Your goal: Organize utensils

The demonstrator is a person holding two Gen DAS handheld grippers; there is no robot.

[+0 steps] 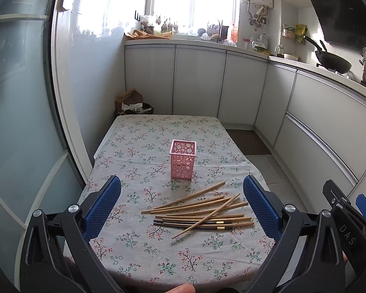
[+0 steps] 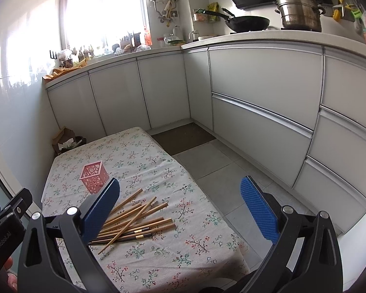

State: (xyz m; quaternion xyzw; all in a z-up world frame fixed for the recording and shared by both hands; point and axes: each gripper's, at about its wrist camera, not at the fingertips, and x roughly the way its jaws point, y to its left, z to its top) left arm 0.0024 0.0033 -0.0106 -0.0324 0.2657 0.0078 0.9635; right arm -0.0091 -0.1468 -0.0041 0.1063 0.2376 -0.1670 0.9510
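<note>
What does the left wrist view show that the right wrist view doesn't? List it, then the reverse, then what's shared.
Only the left wrist view: the frosted glass door along the left side, and the pink holder unobstructed, standing upright beyond the chopsticks.

Only the right wrist view: the steel stacked pot in full on the counter, and the drawer fronts close up.

Both: the floral tablecloth, the loose pile of chopsticks lying flat, the wok, the window, and each view's own gripper open and empty, left gripper, right gripper.

One pink basket (image 1: 183, 159) at twelve o'clock; about ten wooden chopsticks (image 1: 202, 204) and two black chopsticks (image 1: 195, 227).
</note>
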